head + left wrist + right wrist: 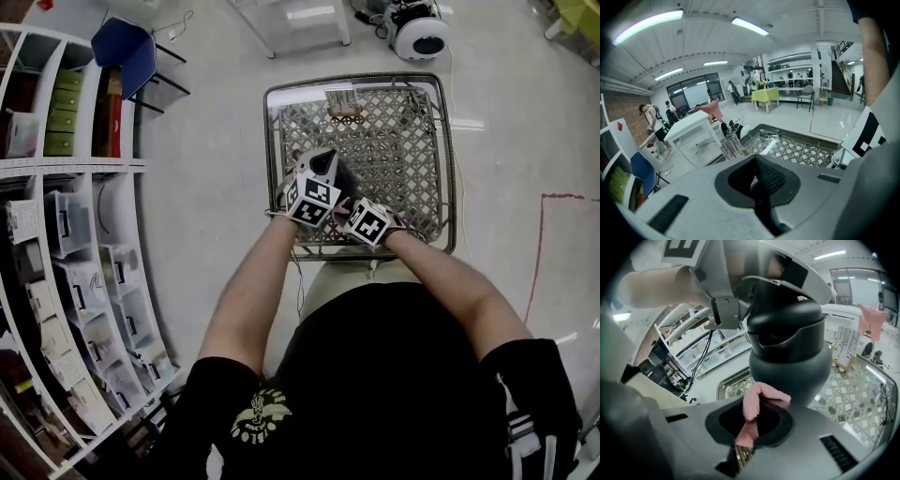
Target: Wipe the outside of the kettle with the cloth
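Note:
A dark grey kettle (330, 169) is above the near part of a metal lattice table (405, 155). My left gripper (322, 183) sits at the kettle's top. In the left gripper view its jaws (764, 180) are shut on a dark textured part, seemingly the kettle's handle. The right gripper view shows the kettle's round body (790, 357) close ahead, with the left gripper (736, 287) over its lid. My right gripper (750, 423) is shut on a pink cloth (757, 401). The cloth's free end lies against the kettle's lower side. In the head view the cloth is hidden behind my right gripper (352, 204).
A small rack (345, 103) stands on the far side of the table. White shelves with boxes (66, 216) line the left, a blue chair (127, 52) stands beyond them. A round white device (419, 33) sits on the floor ahead, red tape (539, 253) at right.

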Tool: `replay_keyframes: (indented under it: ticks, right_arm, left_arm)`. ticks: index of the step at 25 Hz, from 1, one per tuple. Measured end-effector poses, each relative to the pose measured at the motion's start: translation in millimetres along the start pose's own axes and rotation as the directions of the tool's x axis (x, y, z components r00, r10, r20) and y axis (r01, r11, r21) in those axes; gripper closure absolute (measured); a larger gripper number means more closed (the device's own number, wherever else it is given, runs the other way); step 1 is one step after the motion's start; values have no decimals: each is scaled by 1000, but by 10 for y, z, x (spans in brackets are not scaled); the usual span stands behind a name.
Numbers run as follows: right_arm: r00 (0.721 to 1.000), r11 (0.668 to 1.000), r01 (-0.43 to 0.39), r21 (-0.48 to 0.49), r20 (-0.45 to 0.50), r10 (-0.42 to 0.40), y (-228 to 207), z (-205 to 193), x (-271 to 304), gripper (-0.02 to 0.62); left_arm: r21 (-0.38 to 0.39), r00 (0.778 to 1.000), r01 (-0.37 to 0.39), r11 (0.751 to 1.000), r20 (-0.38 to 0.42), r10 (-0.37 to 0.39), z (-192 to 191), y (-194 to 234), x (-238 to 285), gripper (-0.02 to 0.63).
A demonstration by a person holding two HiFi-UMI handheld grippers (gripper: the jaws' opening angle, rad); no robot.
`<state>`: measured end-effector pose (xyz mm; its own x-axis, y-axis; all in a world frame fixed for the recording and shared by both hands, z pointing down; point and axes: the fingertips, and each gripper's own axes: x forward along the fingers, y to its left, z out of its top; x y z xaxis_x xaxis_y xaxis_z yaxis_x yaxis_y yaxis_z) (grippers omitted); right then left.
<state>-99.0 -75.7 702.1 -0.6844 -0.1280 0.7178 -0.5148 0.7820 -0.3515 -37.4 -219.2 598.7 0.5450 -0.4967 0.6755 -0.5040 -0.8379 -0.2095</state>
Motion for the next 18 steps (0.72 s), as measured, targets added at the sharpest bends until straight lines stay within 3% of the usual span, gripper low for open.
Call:
replay_keyframes:
  ticks: [6, 18]
  right_arm:
    - [1000, 999, 24, 22, -20, -23, -244, -143, -13, 568]
    - [988, 990, 84, -114, -119, -98, -788, -427, 21, 568]
  left_arm:
    - [10, 1000, -10, 1000, 7, 10, 17, 19, 31, 598]
    - [12, 999, -42, 999, 10, 42, 36, -8, 22, 598]
